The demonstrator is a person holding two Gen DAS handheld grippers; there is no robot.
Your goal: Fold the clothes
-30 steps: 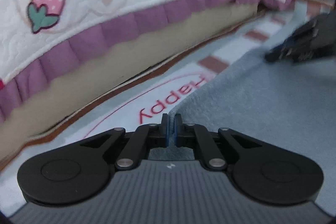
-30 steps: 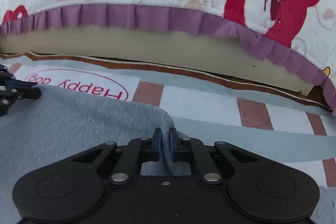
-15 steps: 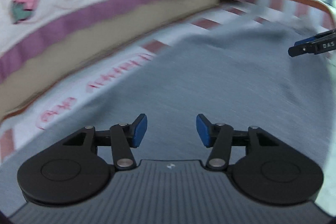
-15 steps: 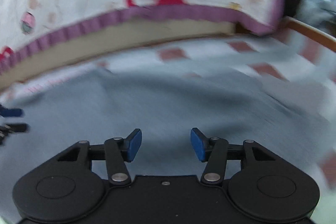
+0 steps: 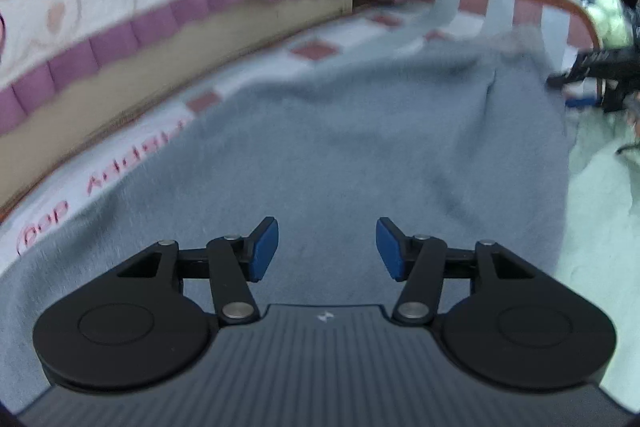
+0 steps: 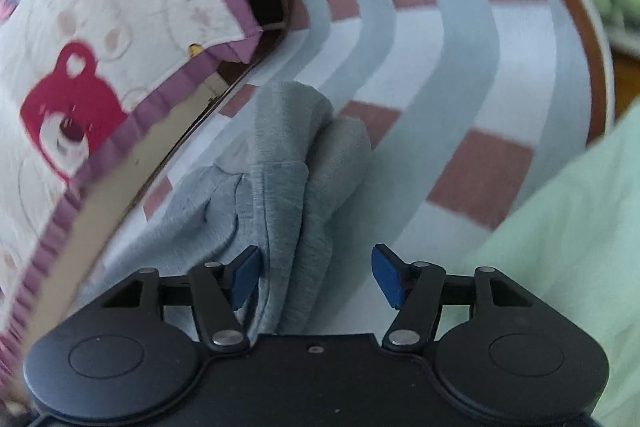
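Gaping wide with nothing between its blue pads, the left gripper is hovering over a grey fleece garment that is lying spread flat, softly wrinkled, across a striped mat. The right gripper is likewise standing open, its left pad just beside a bunched, rolled-up sleeve of the garment trailing over the mat's stripes. A quilt printed with red bears and trimmed in purple is bordering the mat, and a pale green cloth is lying to the right.
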